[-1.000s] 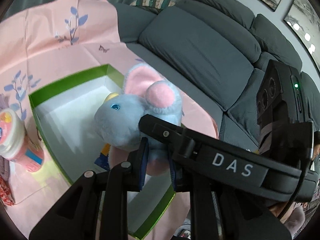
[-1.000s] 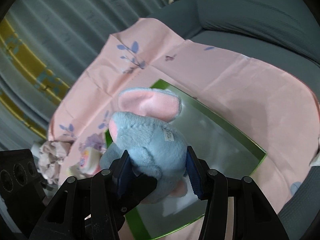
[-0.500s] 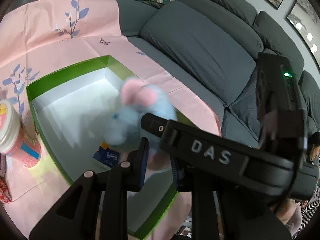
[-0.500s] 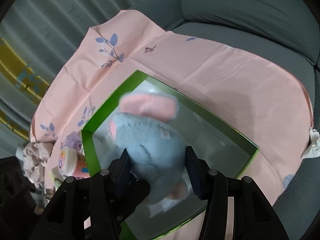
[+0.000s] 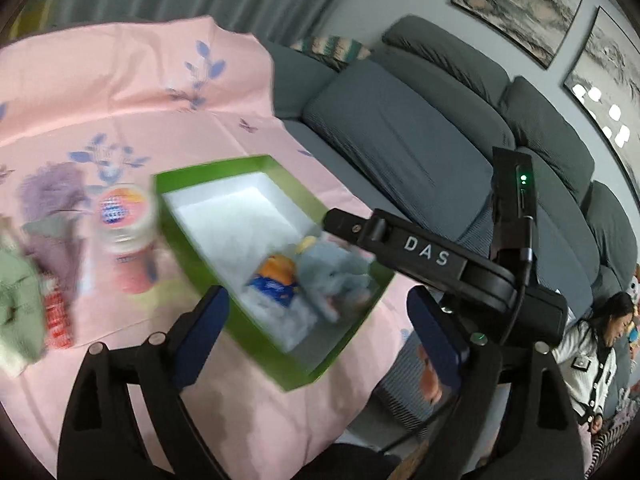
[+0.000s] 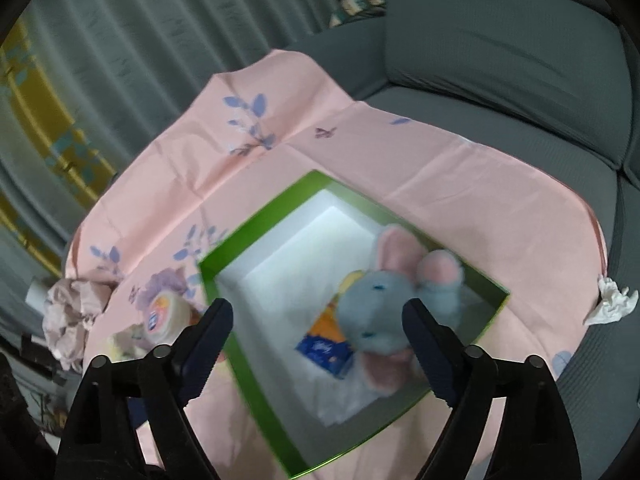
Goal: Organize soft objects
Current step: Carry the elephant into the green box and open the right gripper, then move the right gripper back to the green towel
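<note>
Two grippers hang with jaws spread wide above a green box (image 6: 240, 344) on a pink floral cloth (image 6: 400, 168) draped over a grey sofa (image 5: 400, 140) — and neither holds anything. A second ago both were clamped on a grey plush mouse (image 6: 384, 296), held above the box; the jaws of both have just been opening, and the toy now lies inside the box, at its near right end, pink ears up, resting against a blue-and-orange packet (image 6: 326, 340) on the white floor of the box.

In the right wrist view the right gripper (image 6: 318, 338) frames the mouse between its fingers, though the pads stand clear of the fur. In the left wrist view the left gripper (image 5: 320, 320) is likewise released, its fingers apart with the box corner and the blurred toy seen between them; the right gripper's black body, lettered "DAS", crosses in front of the toy. Compared with the earlier frames the left camera now takes in more of the cloth to the left of the box — a pink-lidded jar (image 5: 126, 220) just beside the box wall, a purple garment (image 5: 52, 196) behind it, and a pale green cloth (image 5: 16, 292) at the picture's edge.

A crumpled white tissue (image 6: 610, 298) sits at the cloth's right edge. A person (image 5: 592, 344) in a white jacket sits at the sofa's far end.
</note>
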The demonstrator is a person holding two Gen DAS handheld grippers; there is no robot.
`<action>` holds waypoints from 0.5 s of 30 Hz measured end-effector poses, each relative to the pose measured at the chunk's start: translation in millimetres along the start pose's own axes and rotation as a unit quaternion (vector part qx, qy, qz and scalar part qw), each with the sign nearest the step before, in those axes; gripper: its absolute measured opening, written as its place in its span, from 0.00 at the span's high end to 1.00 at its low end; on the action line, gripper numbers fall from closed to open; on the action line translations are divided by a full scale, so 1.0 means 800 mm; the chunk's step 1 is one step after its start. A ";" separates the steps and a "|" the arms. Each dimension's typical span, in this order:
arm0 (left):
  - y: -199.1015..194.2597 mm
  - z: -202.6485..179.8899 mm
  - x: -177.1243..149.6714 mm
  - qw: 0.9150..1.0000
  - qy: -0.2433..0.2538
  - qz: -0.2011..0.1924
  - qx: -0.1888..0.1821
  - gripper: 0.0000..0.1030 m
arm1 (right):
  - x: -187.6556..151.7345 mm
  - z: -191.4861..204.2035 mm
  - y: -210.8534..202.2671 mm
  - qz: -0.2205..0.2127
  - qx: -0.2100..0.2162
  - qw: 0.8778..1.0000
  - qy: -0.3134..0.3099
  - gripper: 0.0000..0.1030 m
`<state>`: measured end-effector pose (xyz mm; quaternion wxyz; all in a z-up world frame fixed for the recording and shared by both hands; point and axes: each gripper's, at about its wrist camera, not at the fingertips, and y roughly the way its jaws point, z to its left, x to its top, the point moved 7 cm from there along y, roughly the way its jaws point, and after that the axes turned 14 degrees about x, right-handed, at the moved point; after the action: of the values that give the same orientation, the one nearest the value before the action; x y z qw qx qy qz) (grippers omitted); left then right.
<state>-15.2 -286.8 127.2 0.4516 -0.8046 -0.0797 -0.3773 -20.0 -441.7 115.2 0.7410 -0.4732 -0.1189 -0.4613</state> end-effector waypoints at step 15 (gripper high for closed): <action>-0.118 0.190 -0.051 0.978 -0.114 -0.039 0.172 0.02 | -0.055 0.165 0.017 0.027 0.072 0.985 -0.154 0.04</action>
<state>-7.0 -103.8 115.9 0.5558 -0.7493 -0.2255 -0.2808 1.6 -307.9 149.3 0.7582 -0.4869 -0.2517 -0.3531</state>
